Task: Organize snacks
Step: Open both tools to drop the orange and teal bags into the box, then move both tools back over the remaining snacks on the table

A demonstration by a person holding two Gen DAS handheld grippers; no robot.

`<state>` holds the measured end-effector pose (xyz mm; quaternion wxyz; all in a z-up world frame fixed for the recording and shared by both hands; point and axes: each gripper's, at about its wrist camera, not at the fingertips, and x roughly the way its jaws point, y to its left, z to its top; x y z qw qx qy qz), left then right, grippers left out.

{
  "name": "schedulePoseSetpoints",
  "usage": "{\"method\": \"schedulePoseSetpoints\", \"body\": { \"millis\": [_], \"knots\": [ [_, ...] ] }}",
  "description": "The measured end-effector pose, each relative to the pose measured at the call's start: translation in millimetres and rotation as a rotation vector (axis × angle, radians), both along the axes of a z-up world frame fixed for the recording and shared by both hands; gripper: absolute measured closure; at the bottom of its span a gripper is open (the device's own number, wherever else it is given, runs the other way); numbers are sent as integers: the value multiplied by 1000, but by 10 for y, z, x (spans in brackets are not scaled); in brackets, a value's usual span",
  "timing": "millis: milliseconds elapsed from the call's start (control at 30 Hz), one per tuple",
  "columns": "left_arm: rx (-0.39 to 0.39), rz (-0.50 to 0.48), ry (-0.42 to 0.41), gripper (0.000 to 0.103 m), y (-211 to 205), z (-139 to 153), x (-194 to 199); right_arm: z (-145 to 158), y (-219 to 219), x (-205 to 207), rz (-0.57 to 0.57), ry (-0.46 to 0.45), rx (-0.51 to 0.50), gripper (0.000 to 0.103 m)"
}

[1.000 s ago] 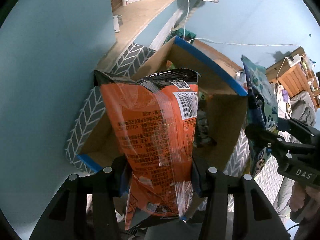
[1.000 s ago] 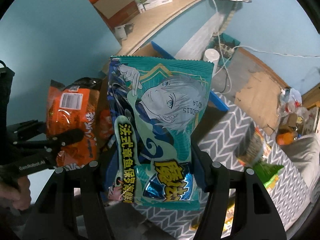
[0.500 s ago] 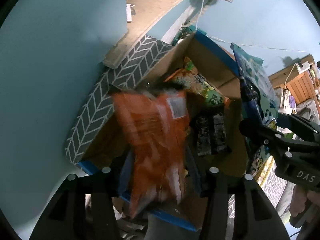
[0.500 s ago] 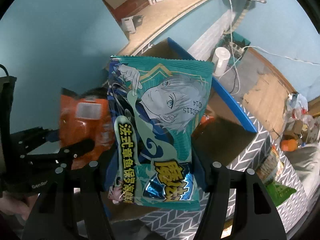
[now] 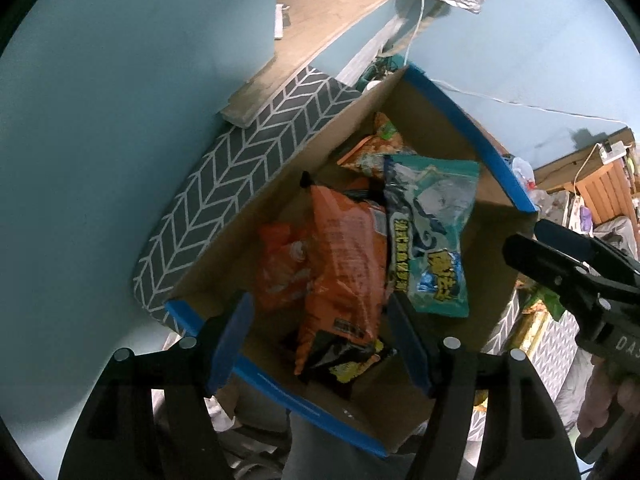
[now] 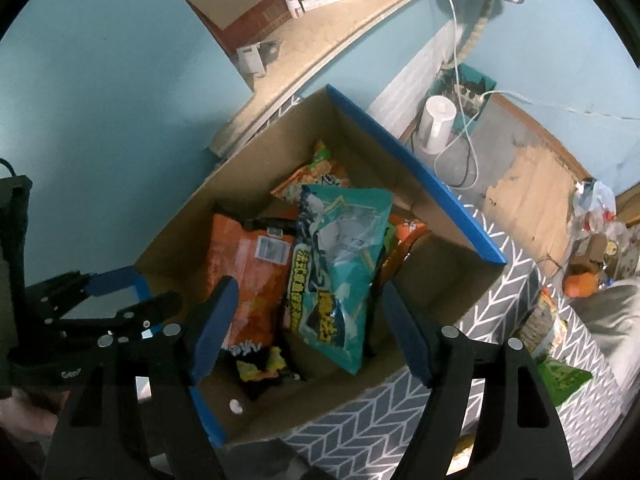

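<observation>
A cardboard box with blue-taped edges (image 5: 472, 128) (image 6: 416, 168) holds several snack bags. An orange bag (image 5: 344, 264) (image 6: 252, 276) lies in it, left of a teal bag with an anime face (image 5: 432, 236) (image 6: 336, 264). My left gripper (image 5: 324, 340) is open and empty above the box's near side; it also shows at the left of the right wrist view (image 6: 132, 300). My right gripper (image 6: 304, 332) is open and empty above the box; its body shows at the right of the left wrist view (image 5: 576, 272).
The box sits on a grey herringbone surface (image 5: 224, 184) (image 6: 516, 292) against a blue wall. A wooden shelf (image 6: 340, 36) with a carton and small items runs behind. More snack bags (image 6: 560, 376) lie at the right. A white cylinder (image 6: 438, 124) and cables stand behind the box.
Both grippers opened and let go of their bags. The orange bag and then the teal bag dropped into the box and now lie side by side.
</observation>
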<state>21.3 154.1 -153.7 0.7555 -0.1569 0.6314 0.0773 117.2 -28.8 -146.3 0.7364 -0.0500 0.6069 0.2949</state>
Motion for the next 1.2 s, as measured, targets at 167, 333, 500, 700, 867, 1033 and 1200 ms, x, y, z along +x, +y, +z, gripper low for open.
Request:
{"method": "schedulePoseSetpoints", "body": {
  "millis": [167,333,500,700,867,1033,1200],
  "knots": [
    [-11,-21,-17,32,-159,84,-7,128,-138,-82,17,-32,3,27],
    [-19,-56,-28,32,-375,174,-42,224,-368,-170,9,-51,7,27],
    [-29,-95,-34,32,-609,216,-63,275,-644,-254,-20,-63,4,27],
    [-31,-145,-24,32,-925,222,-44,298,-1054,-335,-70,-61,-1,27],
    [-33,-192,-6,32,-1238,195,-31,245,-1414,-441,-109,-53,-2,27],
    [-34,-255,4,30,-1566,138,-11,138,-1793,-538,-136,-39,-14,27],
    [-37,-321,17,28,-1873,48,36,-23,-2131,-601,-143,-37,-28,27]
  ]
}}
